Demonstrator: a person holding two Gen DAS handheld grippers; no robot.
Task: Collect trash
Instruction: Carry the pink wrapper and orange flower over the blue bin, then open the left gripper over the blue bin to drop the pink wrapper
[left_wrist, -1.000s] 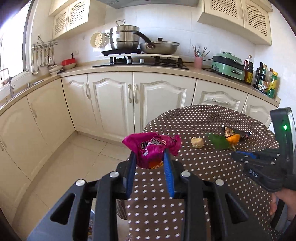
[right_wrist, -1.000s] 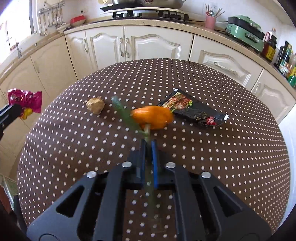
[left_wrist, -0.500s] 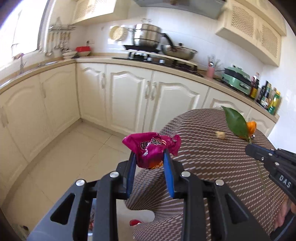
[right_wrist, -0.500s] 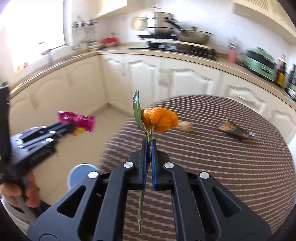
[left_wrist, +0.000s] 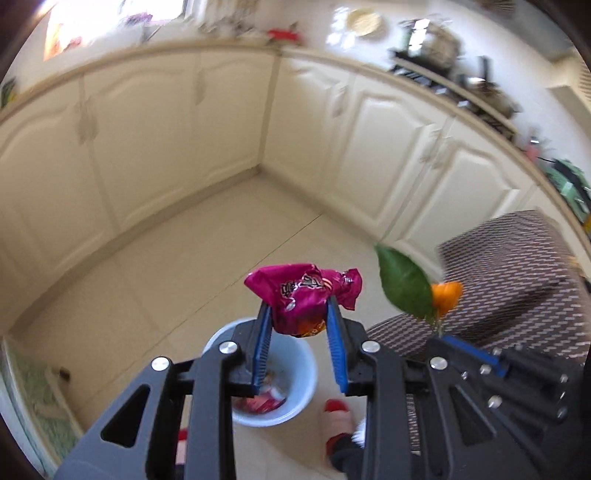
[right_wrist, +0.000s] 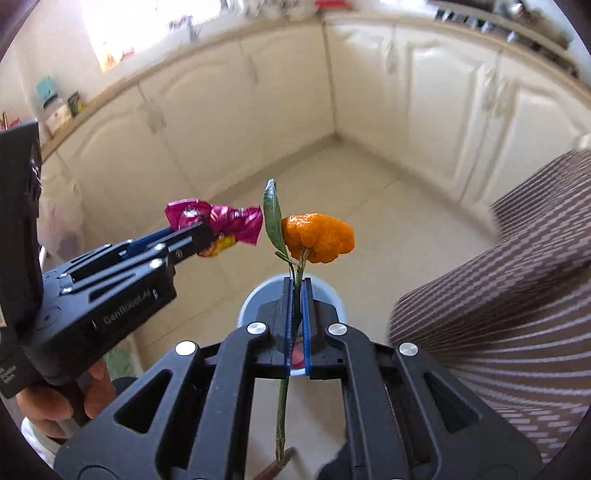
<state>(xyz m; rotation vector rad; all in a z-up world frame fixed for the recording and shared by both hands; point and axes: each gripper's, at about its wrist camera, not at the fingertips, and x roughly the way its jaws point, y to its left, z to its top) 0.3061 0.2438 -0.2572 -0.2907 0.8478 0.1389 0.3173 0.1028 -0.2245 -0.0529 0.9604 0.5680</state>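
Note:
My left gripper (left_wrist: 298, 310) is shut on a crumpled magenta snack wrapper (left_wrist: 303, 292), held above a light blue trash bin (left_wrist: 295, 384) on the floor. The bin holds some red and pink trash. My right gripper (right_wrist: 297, 286) is shut on the green stem (right_wrist: 282, 406) of an orange tangerine peel (right_wrist: 317, 238) with a leaf (right_wrist: 272, 216). It also hovers over the bin (right_wrist: 255, 302). In the right wrist view the left gripper (right_wrist: 201, 236) and wrapper (right_wrist: 214, 218) sit just left of the peel. In the left wrist view the peel (left_wrist: 446, 295) and leaf (left_wrist: 404, 286) show at right.
A round table with a brown dotted cloth (left_wrist: 517, 280) stands to the right of the bin. Cream cabinets (left_wrist: 184, 140) wrap the corner beyond the tiled floor. A foot in a red slipper (left_wrist: 336, 410) stands beside the bin. A hand (right_wrist: 55, 402) grips the left tool.
Both grippers have swung left off the table and dipped down, and now hang over the blue bin. Each still holds its item. The table has slid to the right edge of both views.

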